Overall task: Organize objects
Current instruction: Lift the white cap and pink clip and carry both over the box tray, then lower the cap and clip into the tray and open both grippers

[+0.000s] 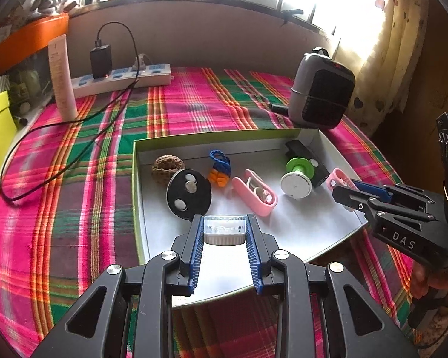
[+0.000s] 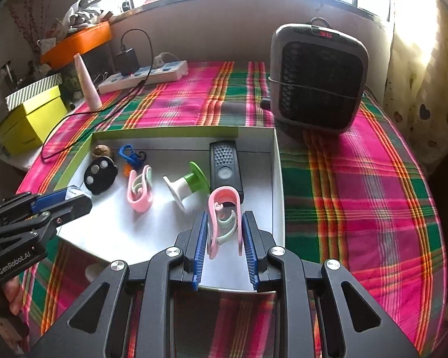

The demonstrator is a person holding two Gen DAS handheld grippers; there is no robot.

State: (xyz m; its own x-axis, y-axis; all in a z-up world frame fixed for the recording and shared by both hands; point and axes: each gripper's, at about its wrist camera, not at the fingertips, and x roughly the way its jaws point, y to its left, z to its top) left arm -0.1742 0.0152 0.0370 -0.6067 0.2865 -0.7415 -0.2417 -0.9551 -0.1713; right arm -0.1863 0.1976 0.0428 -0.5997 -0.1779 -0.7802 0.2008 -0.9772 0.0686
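Tray (image 2: 279, 179), white with green-lined walls, sits on the plaid cloth (image 2: 358, 194) and takes both loads. Left gripper (image 1: 224, 223) pinches a small clear round tub (image 1: 224, 229) low over the tray's near-left floor; right gripper (image 2: 225, 232) pinches a pink clip (image 2: 224, 208) over the near-right floor, beside the wall. Best move, as I judge it: lower each until it rests on bare floor, then spread the jaws, keeping the two tools apart.

Grey heater (image 2: 318, 77) stands behind the tray, well clear. Inside, obstacles crowd the drop spots: black remote (image 2: 225, 165) just beyond the pink clip, green-and-white spool (image 2: 188, 186), black disc (image 1: 188, 194) touching close ahead of the tub, second pink clip (image 1: 255, 192), blue cord with orange bits (image 1: 219, 168), walnut (image 1: 163, 168) in the far corner.
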